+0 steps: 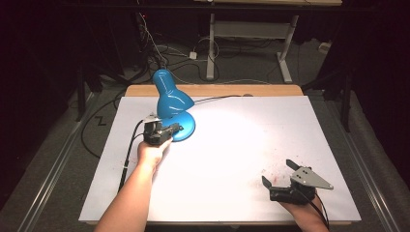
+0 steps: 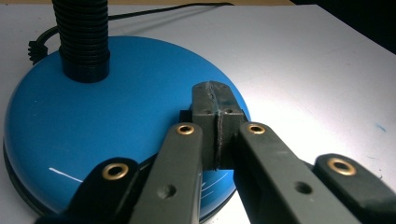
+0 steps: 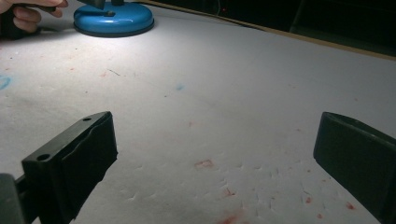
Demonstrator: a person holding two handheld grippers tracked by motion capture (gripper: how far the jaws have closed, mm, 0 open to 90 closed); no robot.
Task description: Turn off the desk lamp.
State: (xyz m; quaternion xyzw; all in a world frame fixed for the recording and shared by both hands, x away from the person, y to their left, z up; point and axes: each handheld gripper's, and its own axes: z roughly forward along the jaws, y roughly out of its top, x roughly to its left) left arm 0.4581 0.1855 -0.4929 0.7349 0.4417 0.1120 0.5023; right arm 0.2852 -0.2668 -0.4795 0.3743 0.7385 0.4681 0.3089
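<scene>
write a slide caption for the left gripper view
Left gripper, jaws shut, tips resting over the blue desk lamp base beside its black flexible neck.

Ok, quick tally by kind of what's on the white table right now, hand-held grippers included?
Blue desk lamp: 1
Black lamp cable: 1
Hand-held grippers: 2, left hand-held gripper shut over the lamp's base, right hand-held gripper open over the bare table
Total: 4

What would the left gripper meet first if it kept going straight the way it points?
The left gripper, jaws shut, already points at the blue lamp base; its tips look to be over or on the dome. Going on, it would probably press onto that base, with the black flexible neck off to one side.
</scene>
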